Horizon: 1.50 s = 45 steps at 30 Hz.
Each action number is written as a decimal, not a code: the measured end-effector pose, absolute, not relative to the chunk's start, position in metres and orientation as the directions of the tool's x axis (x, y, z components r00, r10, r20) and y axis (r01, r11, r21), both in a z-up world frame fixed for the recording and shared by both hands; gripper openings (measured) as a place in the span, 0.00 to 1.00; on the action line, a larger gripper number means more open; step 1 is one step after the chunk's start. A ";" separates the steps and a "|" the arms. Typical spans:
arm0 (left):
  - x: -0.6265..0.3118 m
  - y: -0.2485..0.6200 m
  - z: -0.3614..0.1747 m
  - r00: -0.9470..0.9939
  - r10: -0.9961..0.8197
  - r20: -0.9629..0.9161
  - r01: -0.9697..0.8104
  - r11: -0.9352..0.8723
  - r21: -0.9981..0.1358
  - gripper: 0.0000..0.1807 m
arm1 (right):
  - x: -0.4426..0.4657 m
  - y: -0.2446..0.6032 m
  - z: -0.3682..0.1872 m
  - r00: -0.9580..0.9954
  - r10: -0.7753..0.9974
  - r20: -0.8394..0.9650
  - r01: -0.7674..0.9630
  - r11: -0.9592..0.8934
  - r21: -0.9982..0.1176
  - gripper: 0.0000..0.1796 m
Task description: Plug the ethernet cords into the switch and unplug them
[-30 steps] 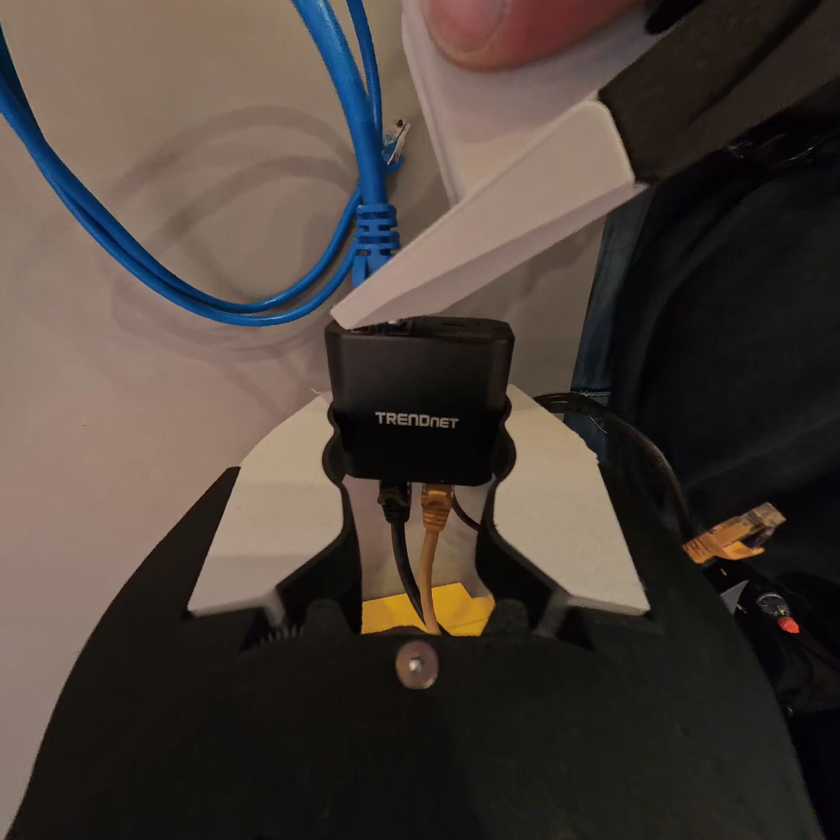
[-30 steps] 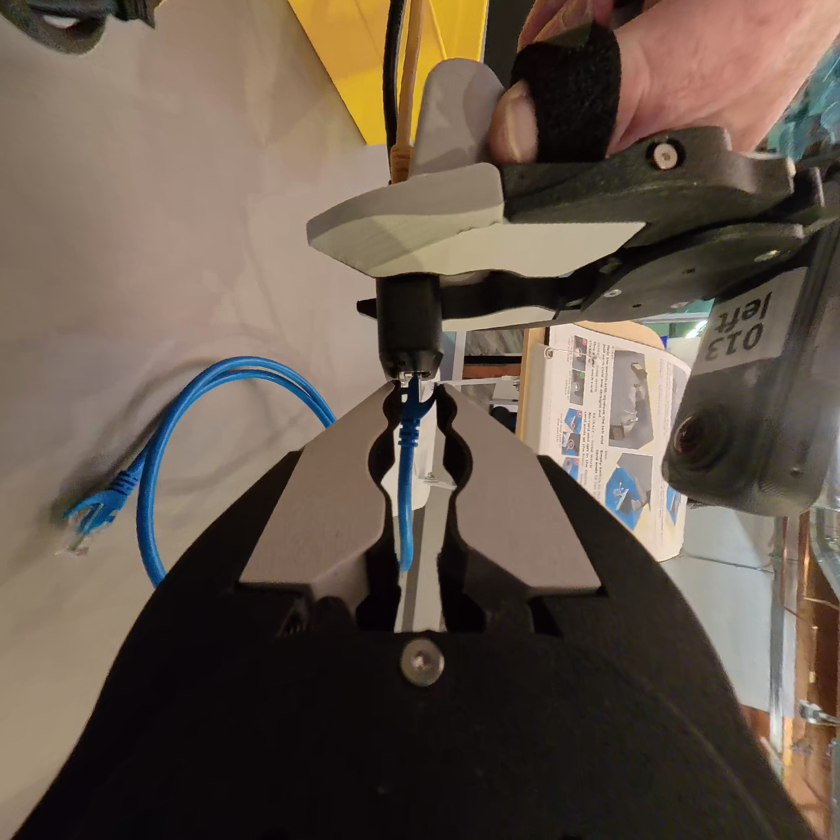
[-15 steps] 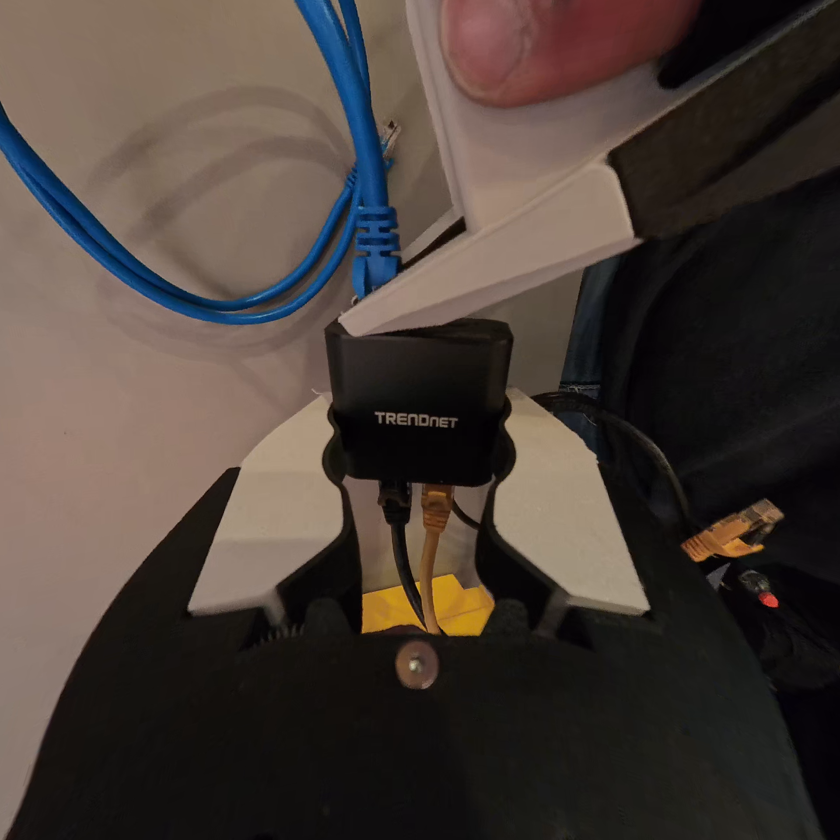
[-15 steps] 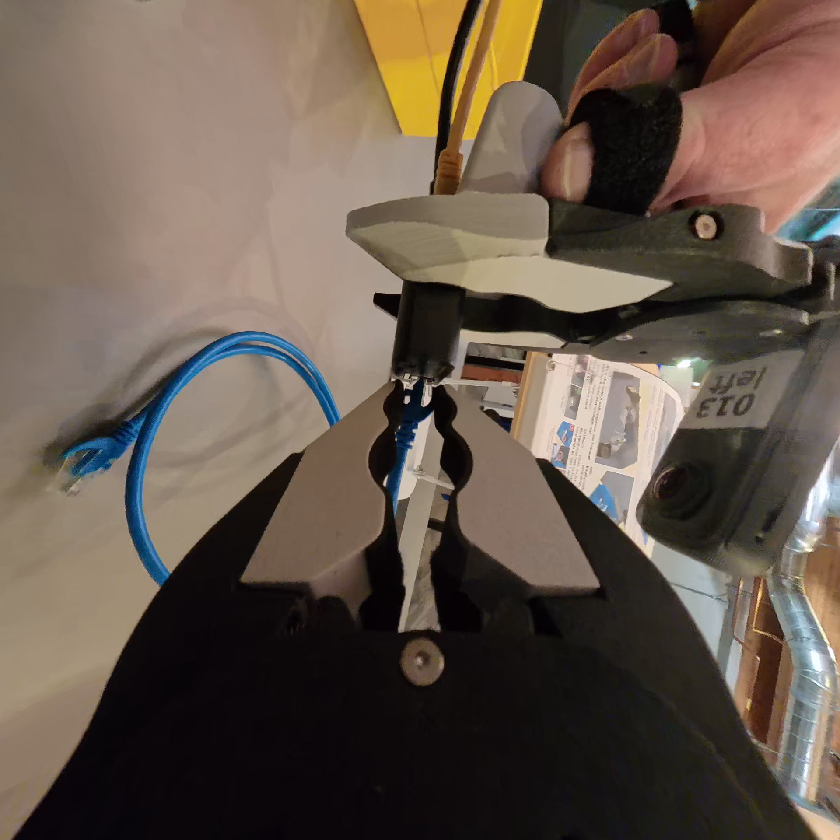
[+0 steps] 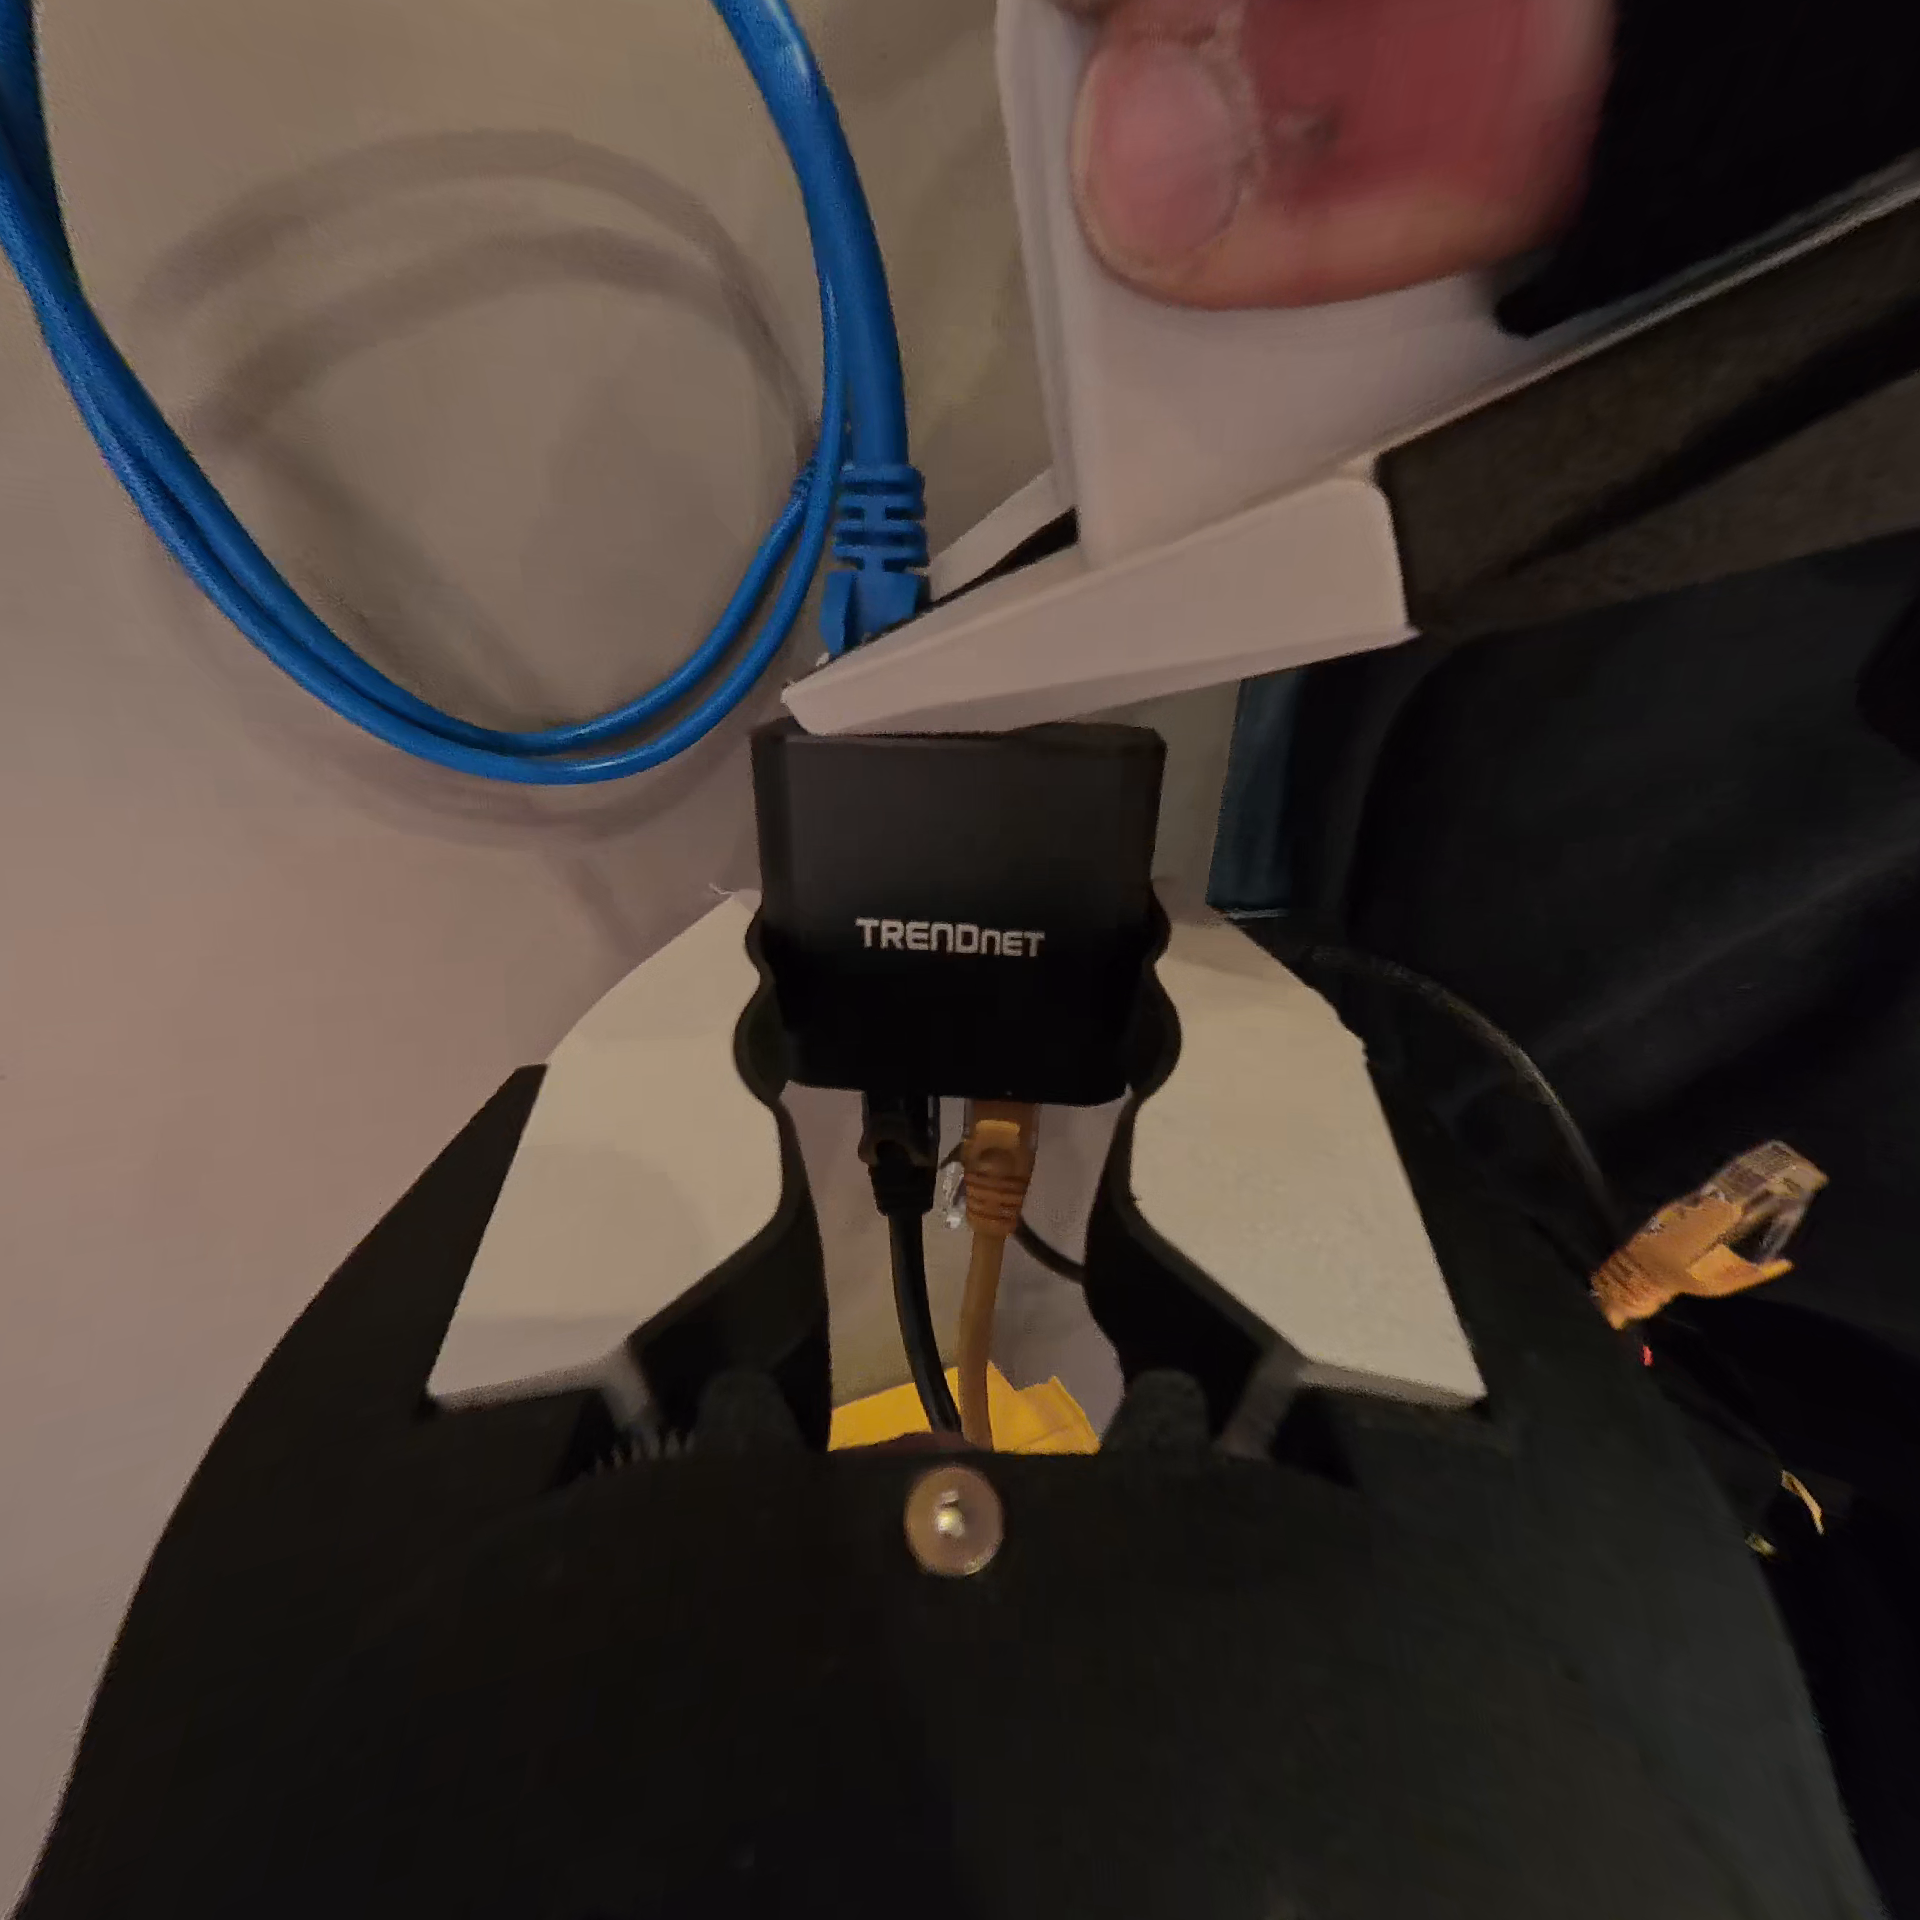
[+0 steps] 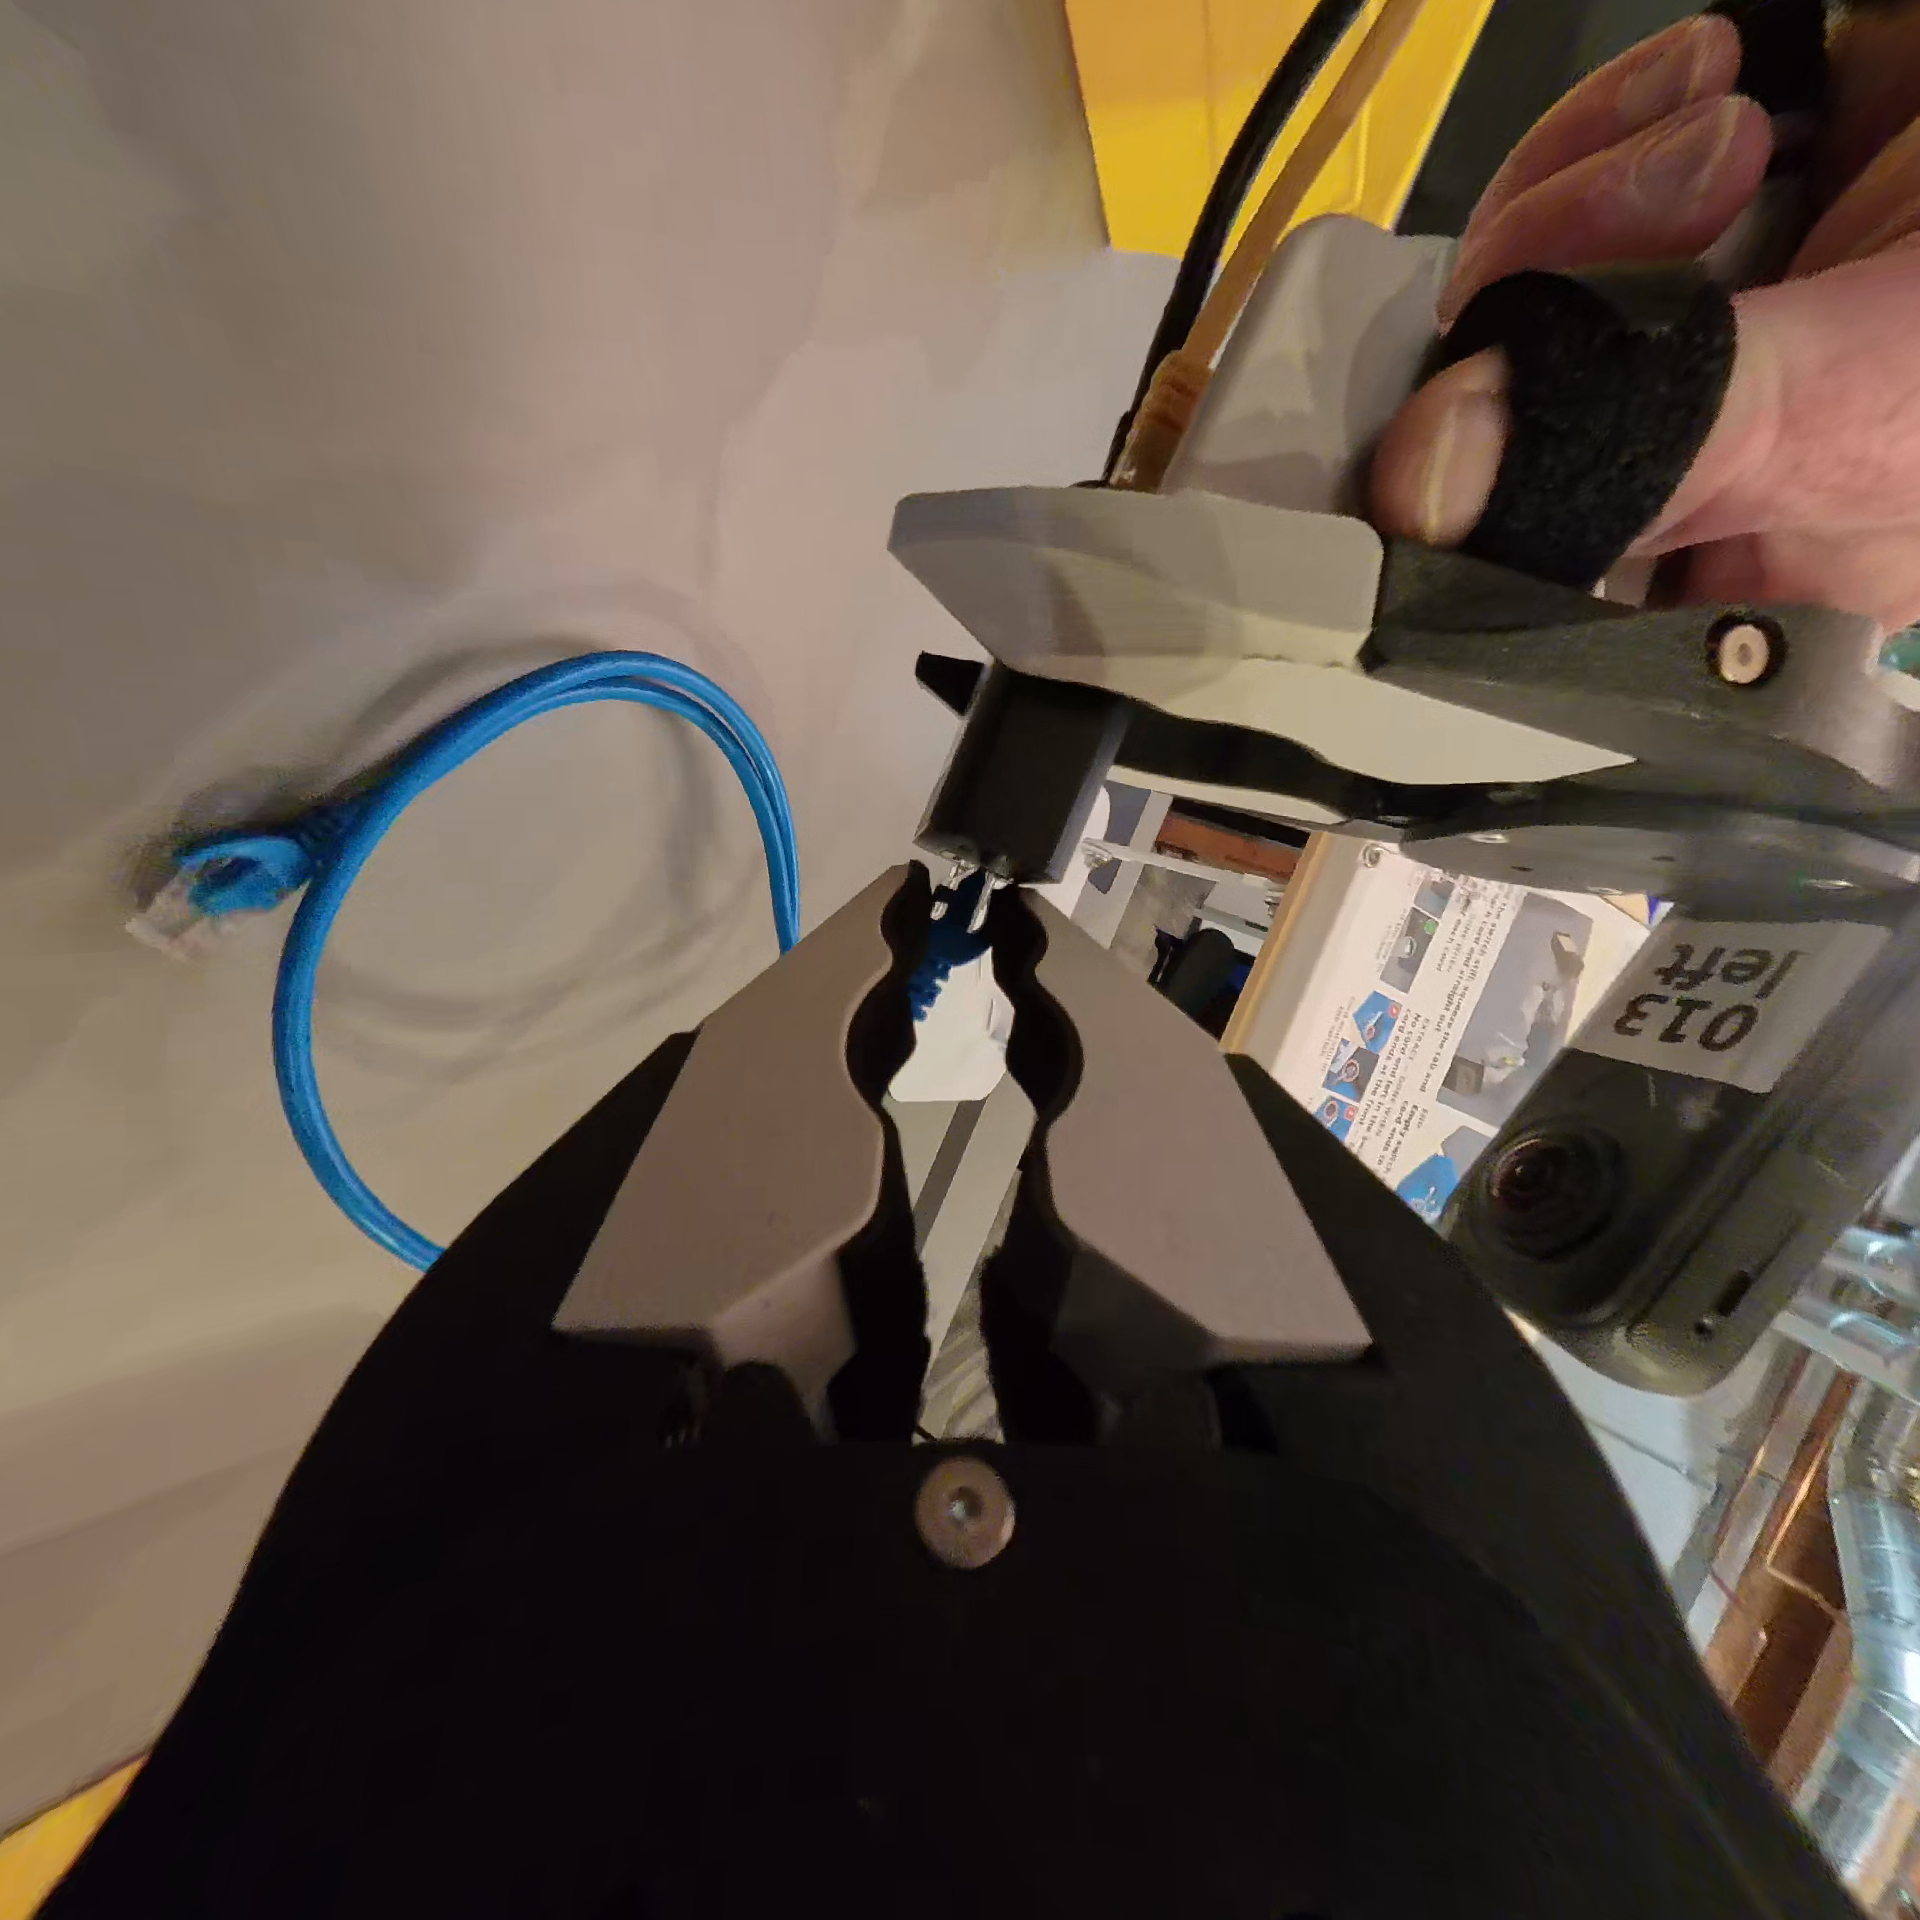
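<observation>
My left gripper (image 5: pixel 954 935) is shut on the small black switch (image 5: pixel 956 831) and holds it above the white table. A black cord (image 5: pixel 914 1299) and an orange cord (image 5: pixel 987 1288) are plugged into its near side. My right gripper (image 6: pixel 966 899) is shut on the blue cord's plug (image 6: pixel 935 971). The plug's clear tip is at the switch's (image 6: pixel 1023 790) far port face; I cannot tell if it is seated. In the left wrist view the plug's boot (image 5: pixel 873 540) shows beside a right finger (image 5: pixel 1091 634). The left gripper (image 6: pixel 1132 582) also shows in the right wrist view.
The blue cord loops on the white table (image 6: pixel 416 416), its other plug (image 6: pixel 208 883) lying loose. A loose orange plug (image 5: pixel 1714 1226) hangs at the right by a person's dark clothing (image 5: pixel 1610 831). A picture sheet (image 6: pixel 1403 997) and a yellow surface (image 6: pixel 1153 104) lie beyond. Across from one pair of fingers to the other is roughly 5 cm.
The right gripper with the blue plug has tilted and drawn slightly back from the switch's far face. The blue cord loop has shifted on the table. The left gripper still holds the switch.
</observation>
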State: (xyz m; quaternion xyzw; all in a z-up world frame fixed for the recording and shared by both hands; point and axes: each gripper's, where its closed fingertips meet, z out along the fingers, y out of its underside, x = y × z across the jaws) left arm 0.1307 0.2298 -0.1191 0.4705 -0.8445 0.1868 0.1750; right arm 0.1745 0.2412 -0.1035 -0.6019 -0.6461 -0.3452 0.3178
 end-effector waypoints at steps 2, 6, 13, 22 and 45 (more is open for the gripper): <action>0.134 0.229 -0.117 -0.502 -0.727 0.468 -0.860 0.479 -0.179 0.35 | 0.177 0.240 -0.101 -0.069 0.570 0.818 0.998 0.036 0.059 0.05; 0.141 0.229 -0.110 -0.501 -0.732 0.462 -0.865 0.441 -0.238 0.35 | 0.184 0.241 -0.091 -0.024 0.545 0.838 0.999 -0.007 0.034 0.06; 0.141 0.226 -0.106 -0.499 -0.726 0.474 -0.867 0.424 -0.263 0.35 | 0.184 0.237 -0.089 0.080 0.532 0.843 0.996 -0.063 -0.055 0.06; 0.130 0.259 -0.105 -0.476 -0.796 0.373 -0.879 0.420 -0.224 0.35 | 0.215 0.226 -0.079 0.212 0.513 0.832 0.976 -0.157 -0.152 0.06; 0.124 0.285 -0.120 -0.448 -0.853 0.266 -0.870 0.348 -0.350 0.35 | 0.404 0.050 0.071 0.553 -0.093 0.828 0.671 -0.538 -0.509 0.06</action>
